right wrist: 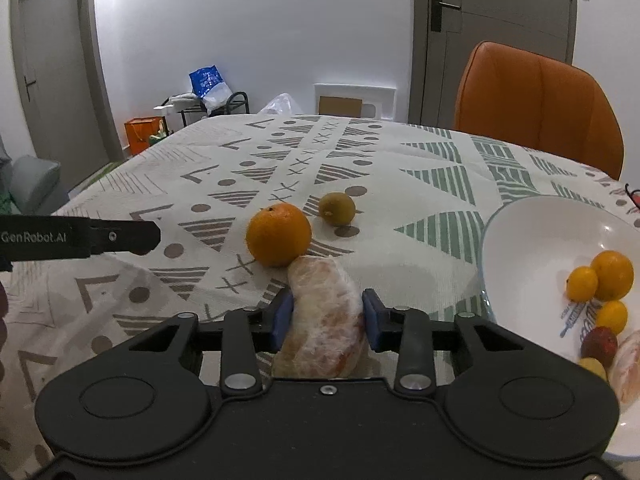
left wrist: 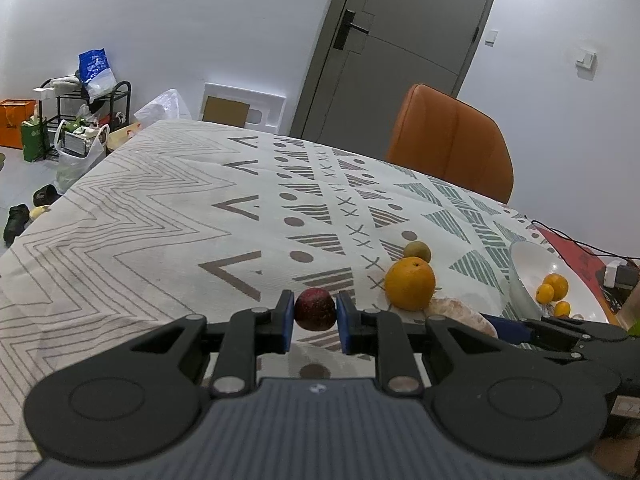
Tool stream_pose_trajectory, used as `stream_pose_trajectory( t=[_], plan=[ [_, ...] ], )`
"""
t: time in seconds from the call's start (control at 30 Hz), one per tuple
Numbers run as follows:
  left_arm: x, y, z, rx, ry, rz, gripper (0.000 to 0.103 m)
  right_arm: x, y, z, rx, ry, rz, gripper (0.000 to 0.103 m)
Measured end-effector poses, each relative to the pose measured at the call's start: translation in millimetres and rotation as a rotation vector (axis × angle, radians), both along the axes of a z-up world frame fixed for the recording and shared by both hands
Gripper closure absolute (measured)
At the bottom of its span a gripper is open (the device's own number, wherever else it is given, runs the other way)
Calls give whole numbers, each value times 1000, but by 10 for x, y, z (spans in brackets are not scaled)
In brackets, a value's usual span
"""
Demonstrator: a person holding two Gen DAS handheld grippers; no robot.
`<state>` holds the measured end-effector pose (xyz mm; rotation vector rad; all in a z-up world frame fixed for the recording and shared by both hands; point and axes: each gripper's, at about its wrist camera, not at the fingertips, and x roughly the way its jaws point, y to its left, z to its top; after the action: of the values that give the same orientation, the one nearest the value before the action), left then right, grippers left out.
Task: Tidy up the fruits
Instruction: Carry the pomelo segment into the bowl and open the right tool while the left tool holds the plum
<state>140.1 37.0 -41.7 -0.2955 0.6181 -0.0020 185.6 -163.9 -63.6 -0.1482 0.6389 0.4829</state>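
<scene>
My left gripper (left wrist: 315, 320) is shut on a small dark red round fruit (left wrist: 315, 309), held just above the patterned tablecloth. My right gripper (right wrist: 327, 320) has its blue pads (right wrist: 282, 320) pressed against both sides of a pale peeled citrus segment (right wrist: 324, 320) in clear film. A large orange (right wrist: 279, 234) touches the segment's far end, and a small green-brown fruit (right wrist: 337, 208) sits behind it. To the right stands a white bowl (right wrist: 516, 248) holding small oranges (right wrist: 612, 274), a red fruit (right wrist: 599, 346) and another peeled segment (right wrist: 628, 364).
An orange chair (right wrist: 536, 108) stands at the table's far right side. A black side finger of the left gripper (right wrist: 120, 236) reaches in from the left in the right wrist view. A cable and a plug block (left wrist: 618, 272) lie beyond the bowl. Bags and a rack (left wrist: 80, 120) stand on the floor.
</scene>
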Motion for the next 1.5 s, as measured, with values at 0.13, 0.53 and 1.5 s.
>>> stream_pose_trajectory(
  t=[0.13,0.53,1.5],
  plan=[
    [-9,-27,32,1,-7,-8,82,-31,-62,51,21,-12,-12,68],
    [52,-305,165,22,-39,-58,82,-115,-360,305,75,-76,-47,68],
    [218,-863,337,67,-68,-146,82,61,-1309,417,162,-127,-251,56]
  ],
)
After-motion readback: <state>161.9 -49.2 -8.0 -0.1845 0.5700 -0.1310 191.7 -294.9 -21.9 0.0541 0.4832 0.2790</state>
